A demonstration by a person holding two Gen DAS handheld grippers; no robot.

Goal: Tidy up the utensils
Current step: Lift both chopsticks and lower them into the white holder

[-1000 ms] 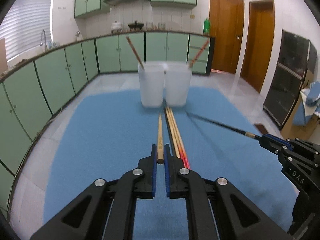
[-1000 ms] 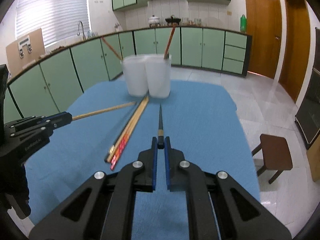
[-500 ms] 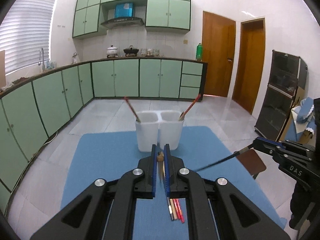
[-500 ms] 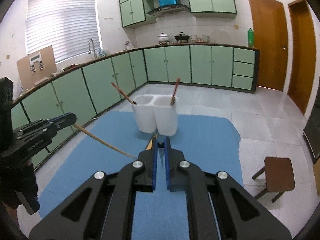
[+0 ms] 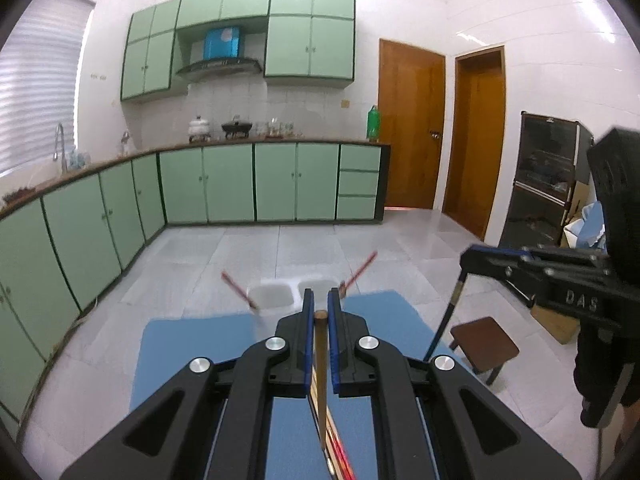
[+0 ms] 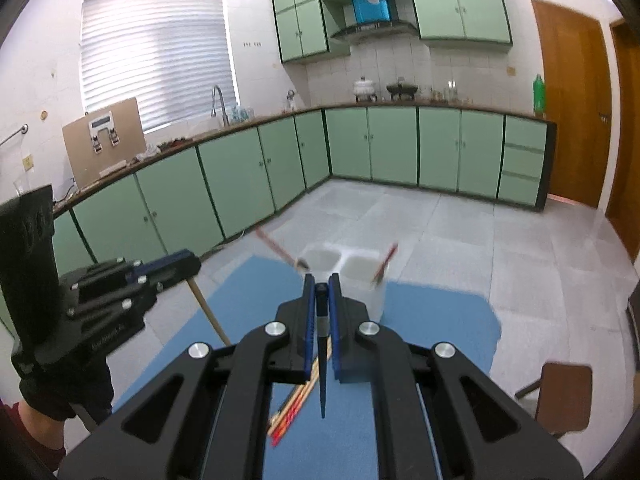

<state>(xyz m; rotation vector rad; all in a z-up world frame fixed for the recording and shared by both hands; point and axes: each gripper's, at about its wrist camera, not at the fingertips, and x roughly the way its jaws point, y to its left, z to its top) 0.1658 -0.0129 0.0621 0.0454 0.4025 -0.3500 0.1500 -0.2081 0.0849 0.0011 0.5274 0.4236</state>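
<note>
We hold both grippers above the blue mat (image 5: 192,344), and the white two-compartment holder (image 6: 352,264) stands at its far edge, ahead of and below both of them. Each compartment has one red-tipped chopstick leaning outward. Our left gripper (image 5: 318,308) is clamped tight on a wooden chopstick (image 5: 320,368), and our right gripper (image 6: 321,288) is clamped tight on a dark chopstick (image 6: 322,364). Each stick hangs by its thick end, long axis nearly vertical, tip pointing down at the mat. The holder looks roughly centred between both hands, though blur makes that hard to judge. More chopsticks (image 6: 296,404) lie loose on the mat, below the grippers.
</note>
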